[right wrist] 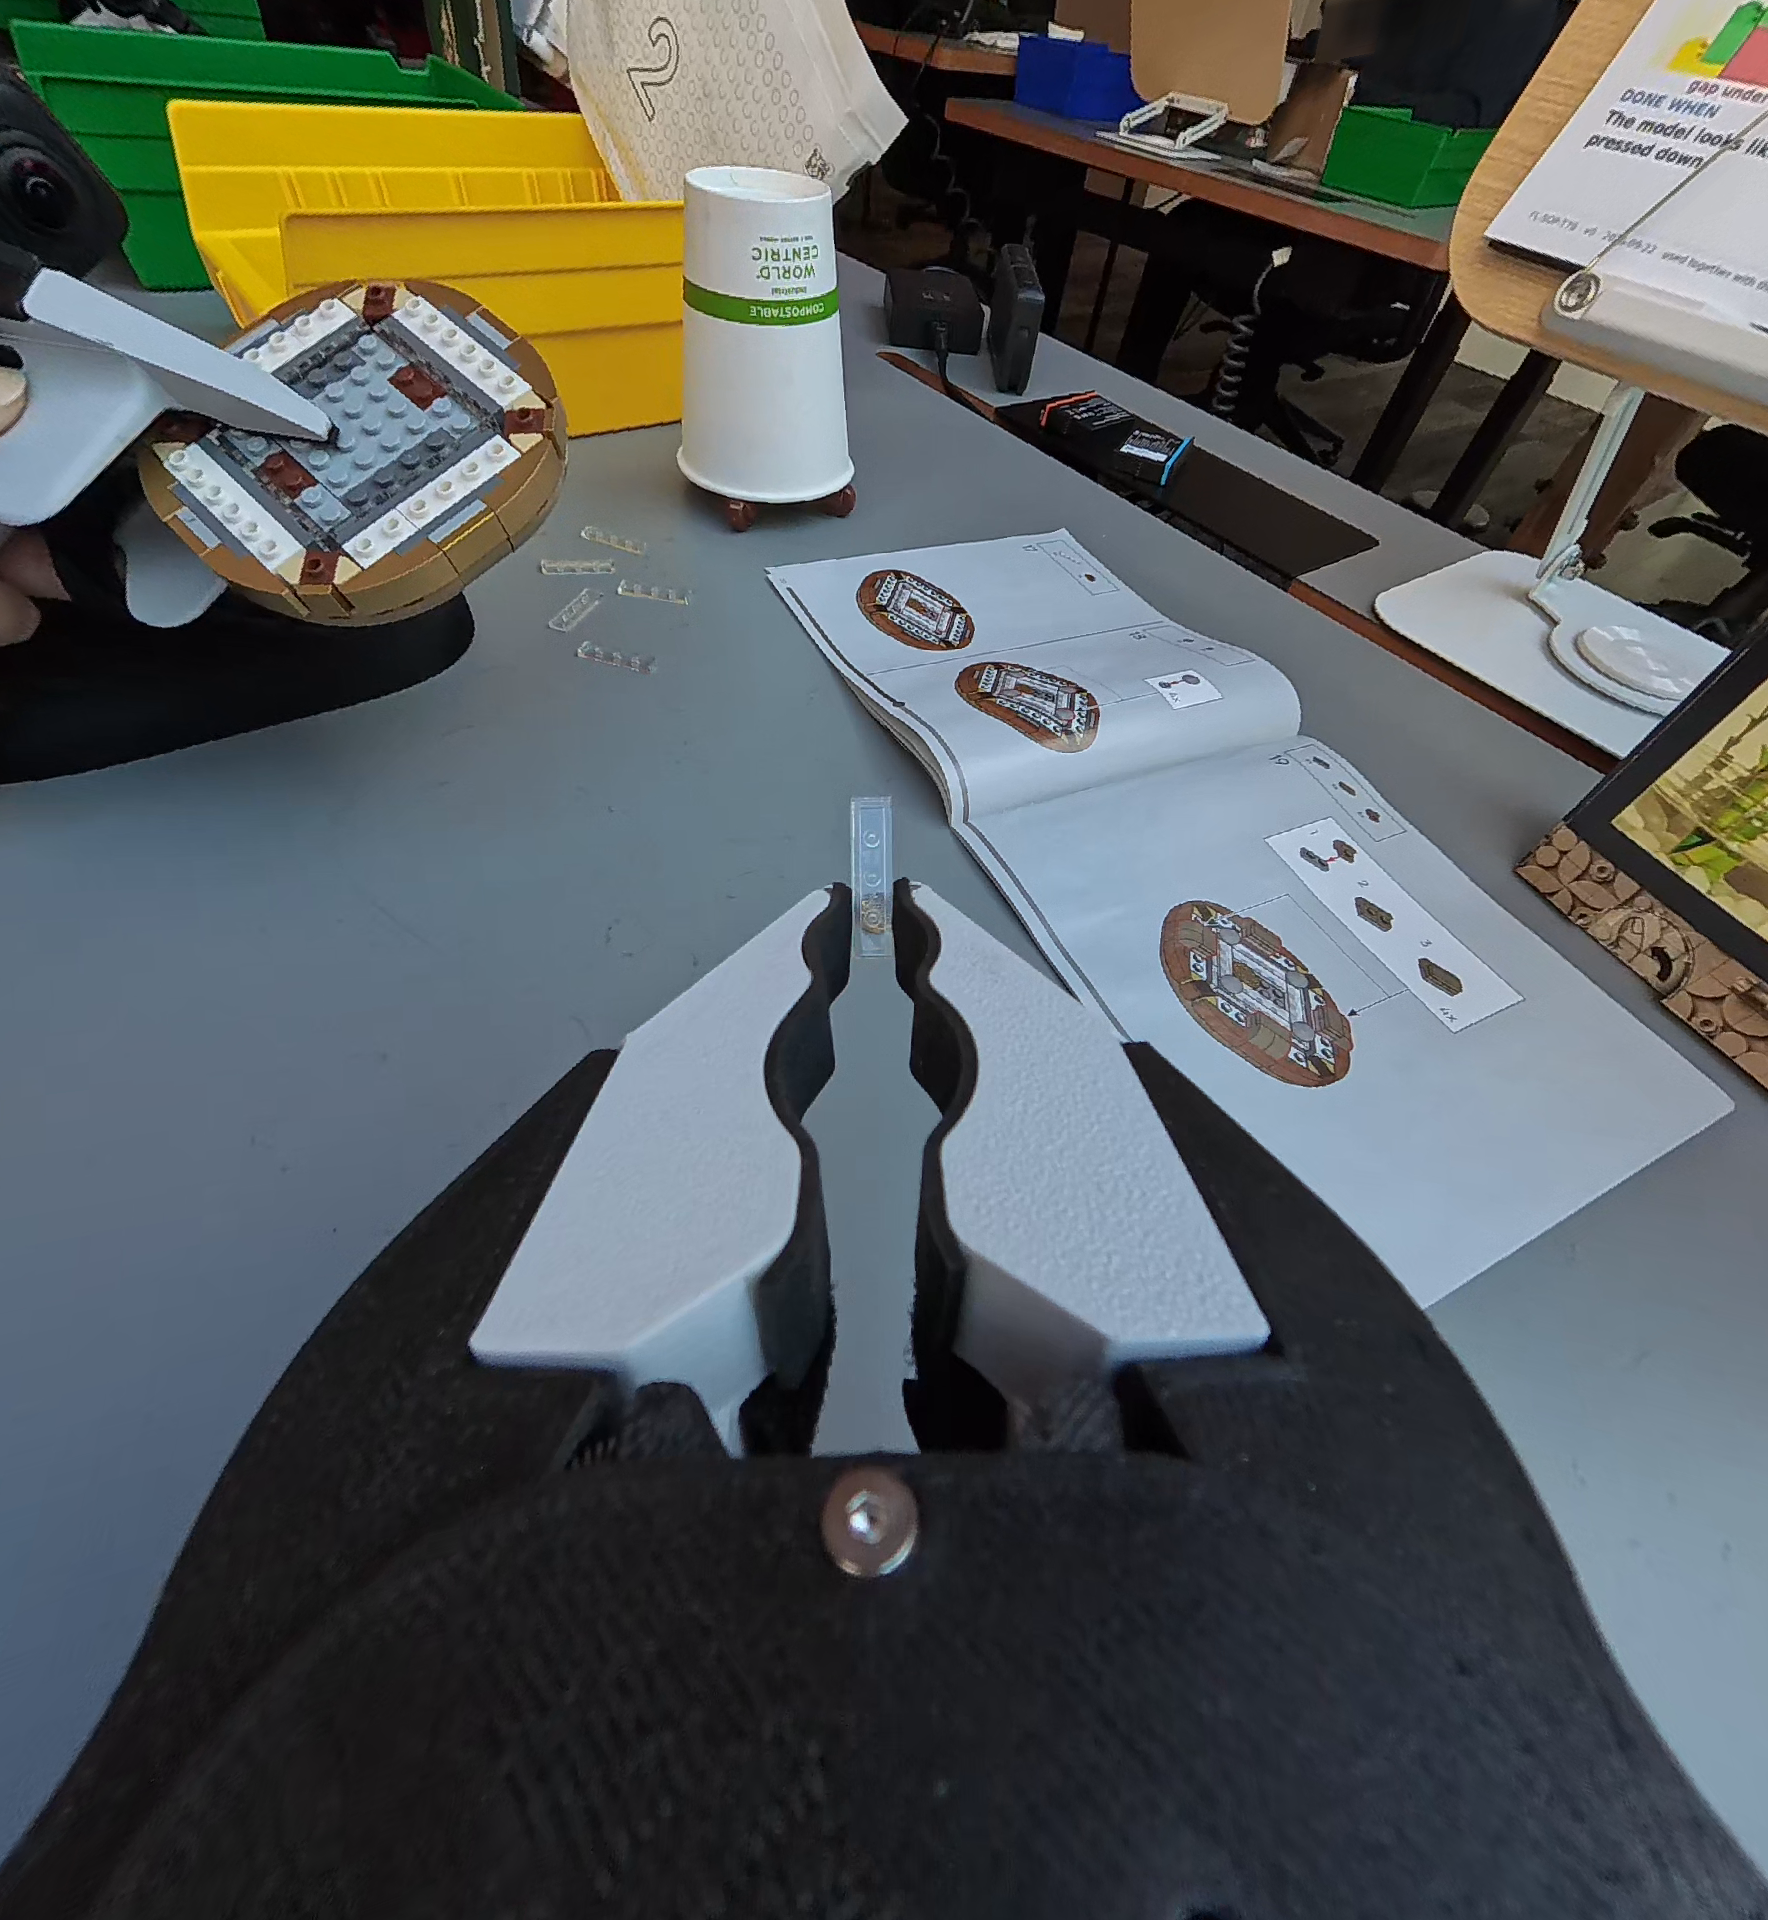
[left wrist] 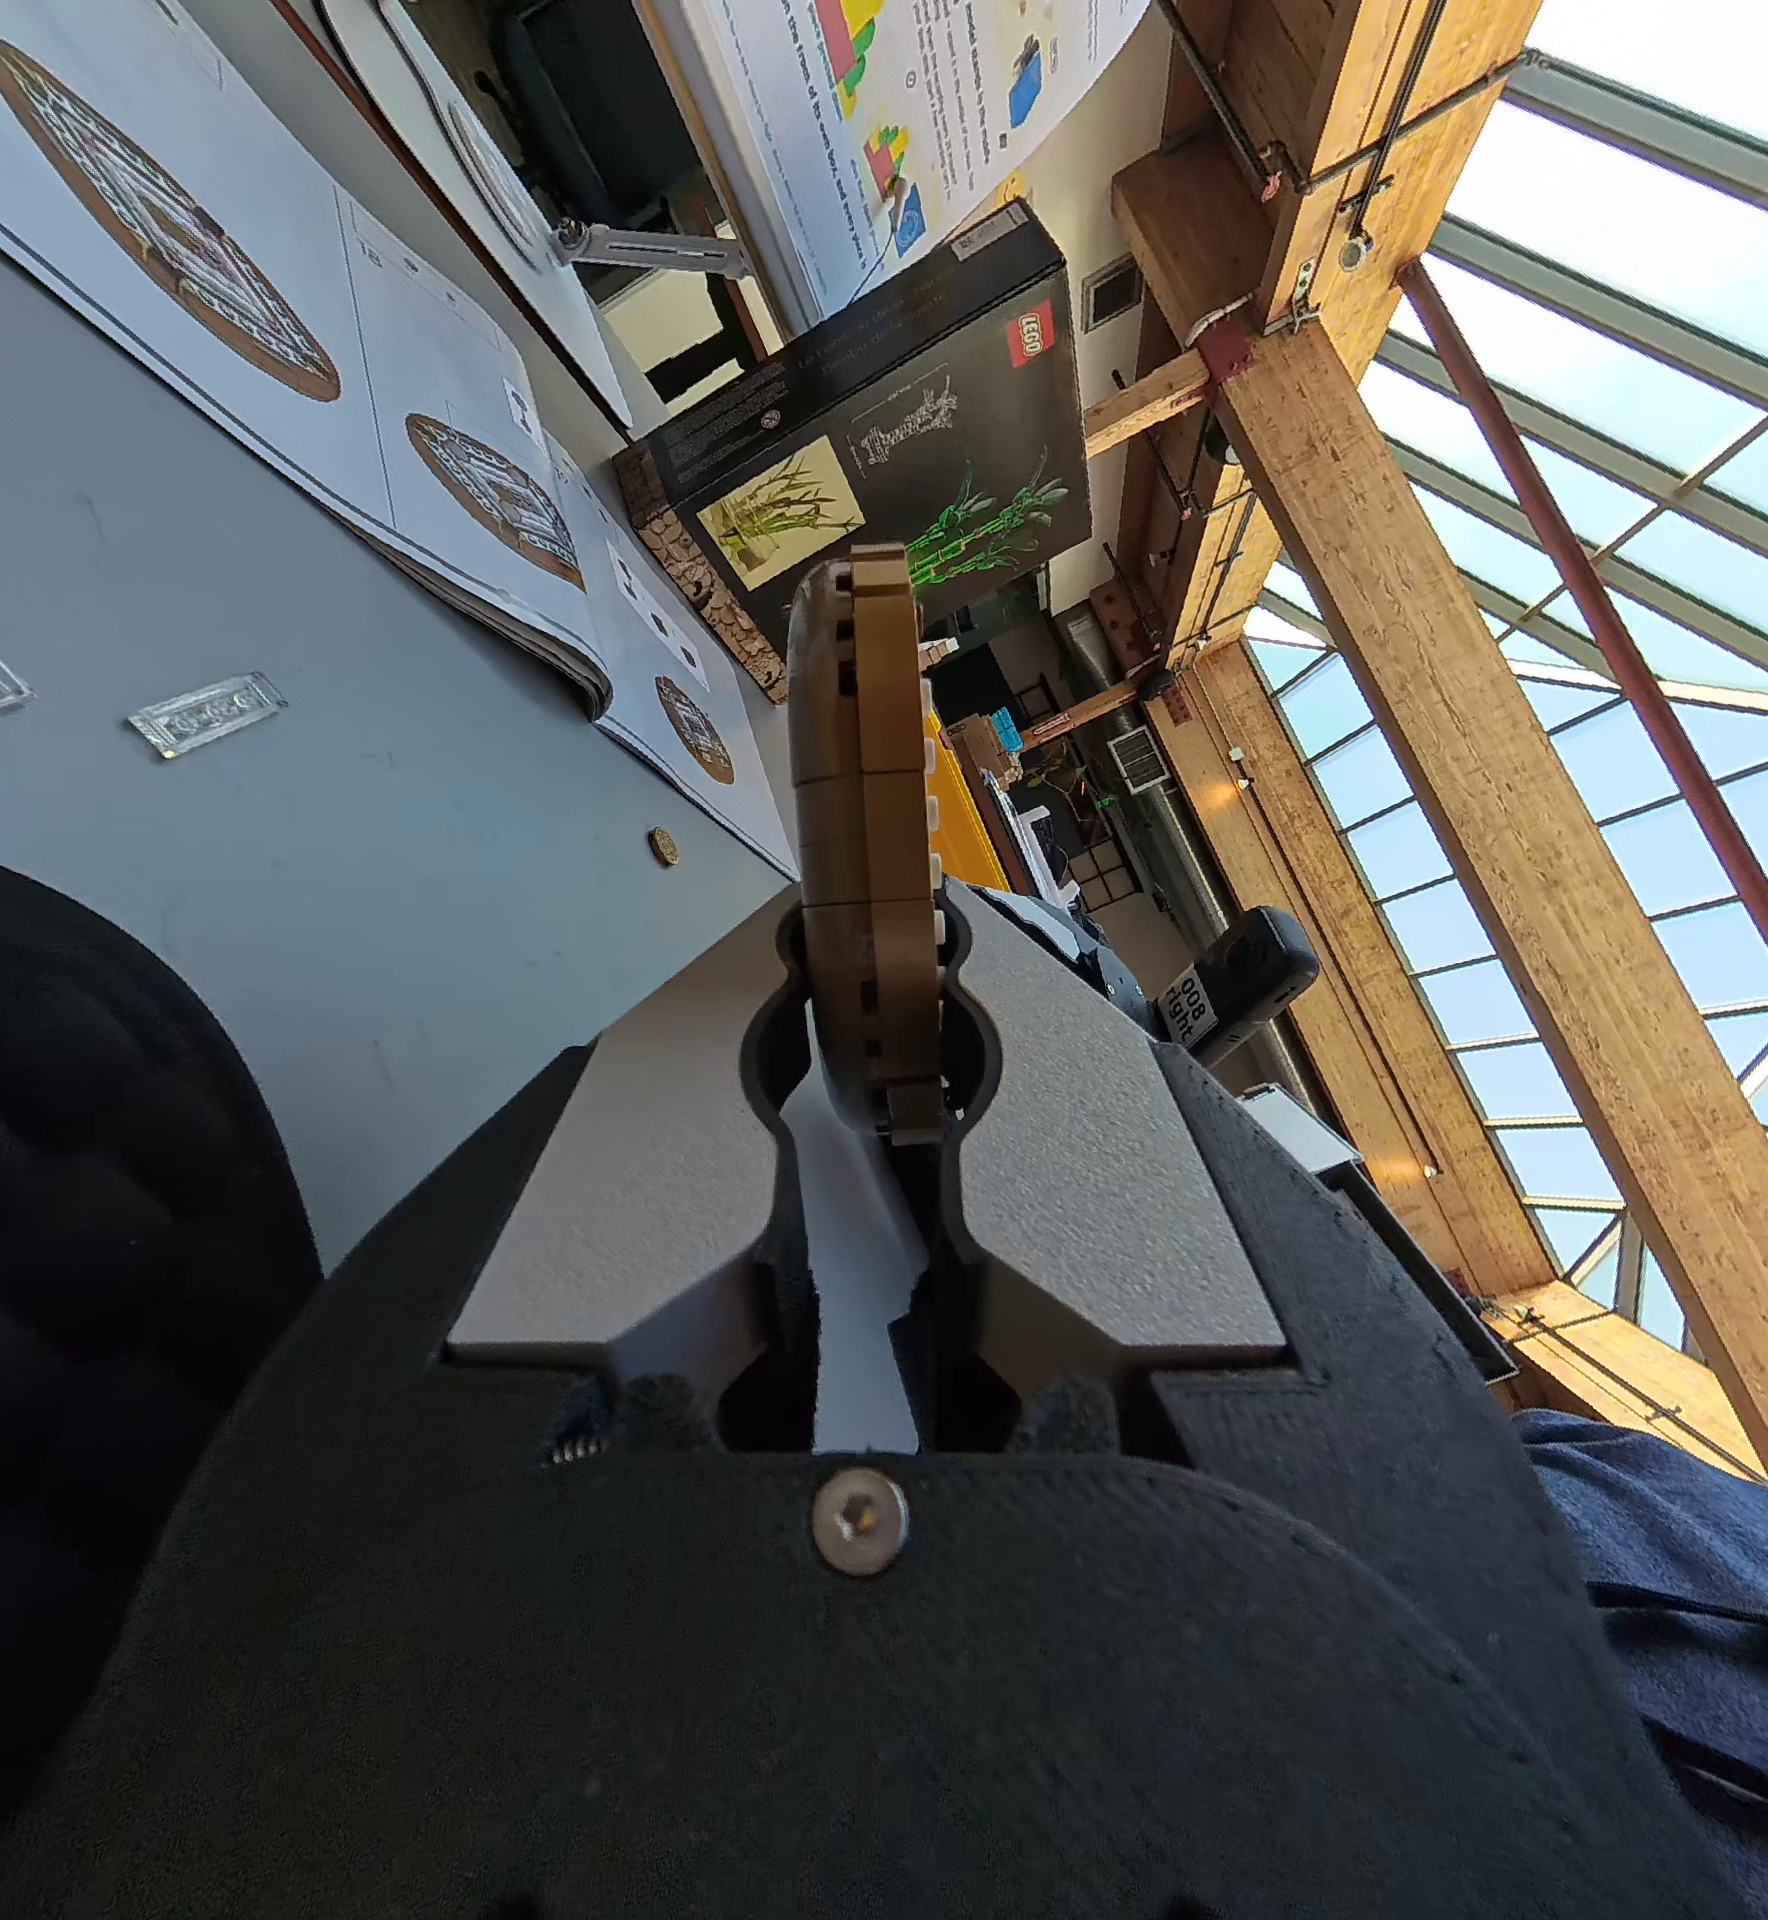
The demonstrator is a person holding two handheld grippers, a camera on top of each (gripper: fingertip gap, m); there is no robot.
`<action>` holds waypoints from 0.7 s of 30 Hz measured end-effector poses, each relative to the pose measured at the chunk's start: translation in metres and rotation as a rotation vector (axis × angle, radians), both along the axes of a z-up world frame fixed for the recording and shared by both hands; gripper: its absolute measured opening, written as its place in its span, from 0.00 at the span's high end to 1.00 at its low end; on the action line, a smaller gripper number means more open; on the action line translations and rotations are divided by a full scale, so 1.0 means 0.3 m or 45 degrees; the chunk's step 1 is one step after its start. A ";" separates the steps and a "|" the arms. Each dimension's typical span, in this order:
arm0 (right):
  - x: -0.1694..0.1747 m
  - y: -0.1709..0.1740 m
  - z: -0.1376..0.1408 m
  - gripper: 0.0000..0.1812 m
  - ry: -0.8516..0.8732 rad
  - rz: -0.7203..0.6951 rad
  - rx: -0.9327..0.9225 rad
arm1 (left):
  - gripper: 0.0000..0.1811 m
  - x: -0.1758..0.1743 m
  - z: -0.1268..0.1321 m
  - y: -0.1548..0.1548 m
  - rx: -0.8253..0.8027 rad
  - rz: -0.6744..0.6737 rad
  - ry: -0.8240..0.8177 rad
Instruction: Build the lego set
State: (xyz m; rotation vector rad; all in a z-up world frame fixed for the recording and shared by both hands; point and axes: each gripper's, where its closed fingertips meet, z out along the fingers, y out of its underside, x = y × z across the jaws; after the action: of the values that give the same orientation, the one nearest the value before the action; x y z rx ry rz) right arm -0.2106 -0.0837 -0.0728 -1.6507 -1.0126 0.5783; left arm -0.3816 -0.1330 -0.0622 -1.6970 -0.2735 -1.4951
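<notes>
Two wrist views of a brick-building step. The left gripper (left wrist: 875, 997) has its fingers closed on the edge of the round tan base (left wrist: 864, 790), seen edge-on in the left wrist view and held clear of the grey worktop (left wrist: 360, 831). In the right wrist view the same base (right wrist: 355, 452) appears at upper left, tilted towards the camera, its studded grey, white and reddish-brown top exposed, one finger (right wrist: 184, 364) of the left gripper lying across the studs.

The right gripper (right wrist: 872, 914) has its fingers nearly closed, pinching the lower end of a clear narrow plate (right wrist: 871, 873) that stands upright above the fingertips, over the worktop. More clear plates (right wrist: 610, 597) lie loose on the worktop between the base and the open instruction booklet (right wrist: 1223, 831); an upturned paper cup (right wrist: 764, 332), yellow bins (right wrist: 444, 208) and the set's box (left wrist: 859, 436) stand behind.

Handling, as judged: the clear plate is light, stiff and smooth, so it may slip or pivot in a tip-only pinch; a hold across its long sides, leaving the underside free, would suit pressing onto studs. The base is rigid but built of many parts, and its rim segments could pop off under a sideways squeeze; gripping across top and bottom faces, as here, looks sounder.
</notes>
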 end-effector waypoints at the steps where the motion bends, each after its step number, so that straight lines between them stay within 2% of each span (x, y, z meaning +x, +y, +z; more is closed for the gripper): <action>1: 0.002 0.001 0.000 0.96 0.005 -0.001 0.000 | 0.90 0.000 0.001 0.000 0.001 0.000 0.001; 21: 0.015 0.012 -0.015 0.96 0.056 0.003 0.036 | 0.90 -0.001 0.000 0.005 -0.007 -0.011 -0.023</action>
State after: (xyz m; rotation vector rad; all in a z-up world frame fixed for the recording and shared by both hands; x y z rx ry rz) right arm -0.2060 -0.0802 -0.0771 -1.6055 -0.9862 0.5967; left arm -0.3820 -0.1315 -0.0621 -1.6917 -0.2808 -1.5181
